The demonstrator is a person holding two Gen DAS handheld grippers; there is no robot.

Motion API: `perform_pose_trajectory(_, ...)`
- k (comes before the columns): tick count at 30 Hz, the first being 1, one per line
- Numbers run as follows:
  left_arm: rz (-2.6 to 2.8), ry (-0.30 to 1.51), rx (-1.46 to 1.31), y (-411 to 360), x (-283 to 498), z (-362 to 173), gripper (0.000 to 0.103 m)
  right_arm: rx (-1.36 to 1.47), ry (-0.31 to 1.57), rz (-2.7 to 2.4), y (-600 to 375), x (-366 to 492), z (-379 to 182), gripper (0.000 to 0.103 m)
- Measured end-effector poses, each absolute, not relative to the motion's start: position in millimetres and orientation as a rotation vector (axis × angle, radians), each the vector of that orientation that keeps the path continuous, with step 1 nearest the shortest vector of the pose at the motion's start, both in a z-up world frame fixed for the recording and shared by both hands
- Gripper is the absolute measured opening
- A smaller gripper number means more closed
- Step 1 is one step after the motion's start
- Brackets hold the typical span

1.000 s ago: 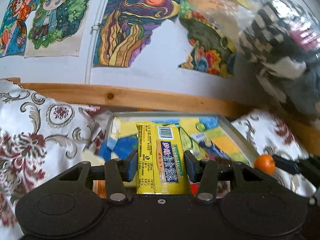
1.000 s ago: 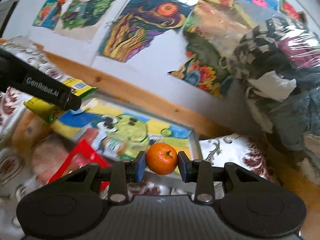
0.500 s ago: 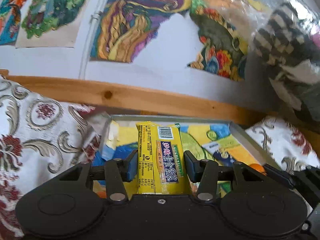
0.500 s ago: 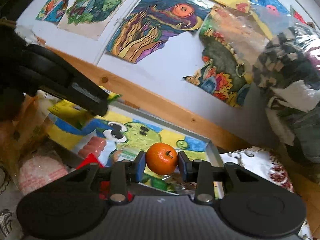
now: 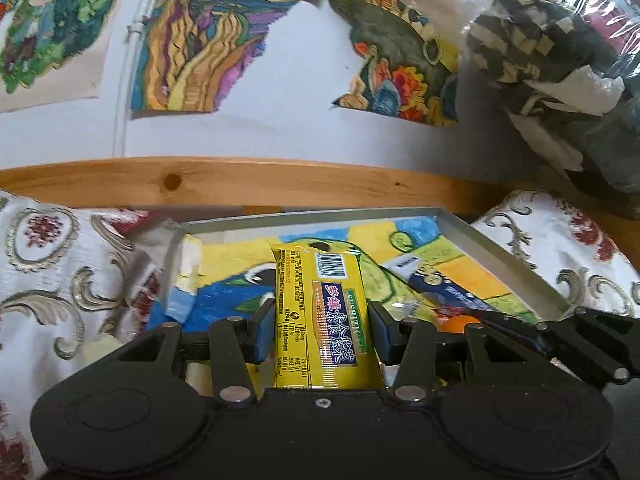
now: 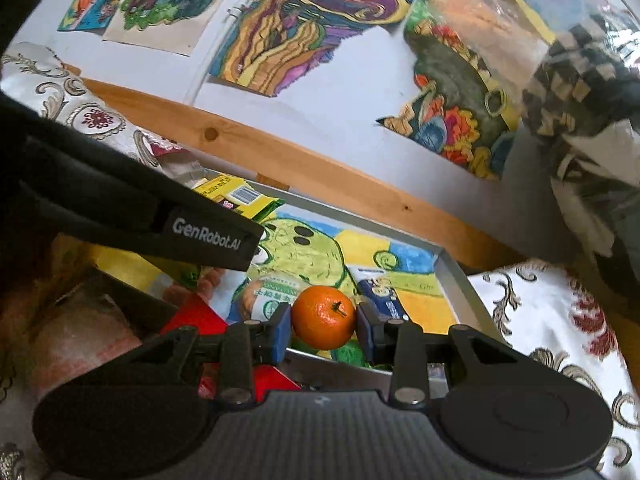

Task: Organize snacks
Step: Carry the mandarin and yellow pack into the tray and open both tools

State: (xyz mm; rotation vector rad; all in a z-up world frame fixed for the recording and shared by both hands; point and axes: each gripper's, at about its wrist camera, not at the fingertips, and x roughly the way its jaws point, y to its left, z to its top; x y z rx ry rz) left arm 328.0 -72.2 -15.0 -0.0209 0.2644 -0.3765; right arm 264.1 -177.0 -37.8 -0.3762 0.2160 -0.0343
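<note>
My left gripper (image 5: pixel 322 330) is shut on a yellow snack packet (image 5: pixel 320 312) with a barcode and a blue label, held lengthwise over the near part of a grey metal tray (image 5: pixel 492 246). The tray's floor is lined with a bright cartoon drawing. My right gripper (image 6: pixel 323 326) is shut on a small orange mandarin (image 6: pixel 323 317), stem facing me, above the tray's (image 6: pixel 460 280) near right corner. In the right wrist view the left gripper's black body crosses the left side, with the yellow packet (image 6: pixel 236 196) poking out behind it. A blue snack packet (image 6: pixel 380 294) lies in the tray.
A wooden rail (image 5: pixel 280 180) and a white wall with colourful drawings stand behind the tray. Patterned cloth (image 5: pixel 52 264) covers the surface on both sides. A clear bag of clothes (image 5: pixel 560 60) hangs at upper right. A red packet (image 6: pixel 196 316) and a pinkish wrapped item (image 6: pixel 76 340) lie left.
Both grippers have moved forward over the tray, each still holding its item. The right gripper has come closer to the left one and shows at its lower right.
</note>
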Motion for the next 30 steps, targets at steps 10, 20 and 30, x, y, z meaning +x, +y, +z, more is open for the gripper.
perform_pose_trajectory(10,-0.405,0.27,0.016,-82.8,334.3,-19.3,0.05,-0.354,0.234,-0.053,-184.6,266.1,-37.5,0.039)
perform_pose_trajectory(20,-0.371,0.285,0.065,-85.6,339.5,-23.5,0.05,-0.352,0.24,-0.048,-182.9,267.6,-37.6,0.039)
perform_pose_trajectory(30,-0.378,0.289,0.039,-84.4,336.4,-20.6,0.066,-0.327,0.24,-0.059,-186.4,267.3,-32.4,0.056)
